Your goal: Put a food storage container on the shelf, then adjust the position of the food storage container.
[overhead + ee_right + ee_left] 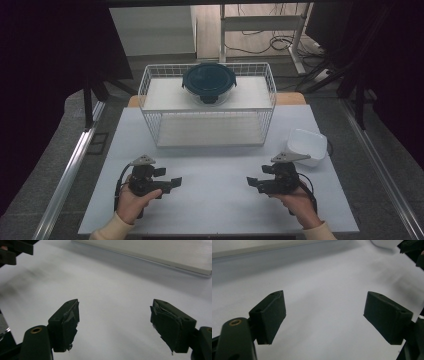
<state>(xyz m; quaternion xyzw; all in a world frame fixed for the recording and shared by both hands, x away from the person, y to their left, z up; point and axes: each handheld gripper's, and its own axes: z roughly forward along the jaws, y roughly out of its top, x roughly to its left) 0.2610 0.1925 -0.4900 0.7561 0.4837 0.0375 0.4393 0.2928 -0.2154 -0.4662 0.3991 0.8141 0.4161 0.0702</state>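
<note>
Bowl (305, 145), white and open-topped, sat on the surface (215, 165) just right of the wire rack's (207, 107) front corner, nearest the right tool (254, 184). It looked like light, stiff plastic, smooth and likely slippery, so pinching one wall at the rim seemed the surest hold. Right tool's jaws stood wide apart with nothing between them. Left tool (172, 183), left of the rack's front, was likewise spread and empty.
</note>
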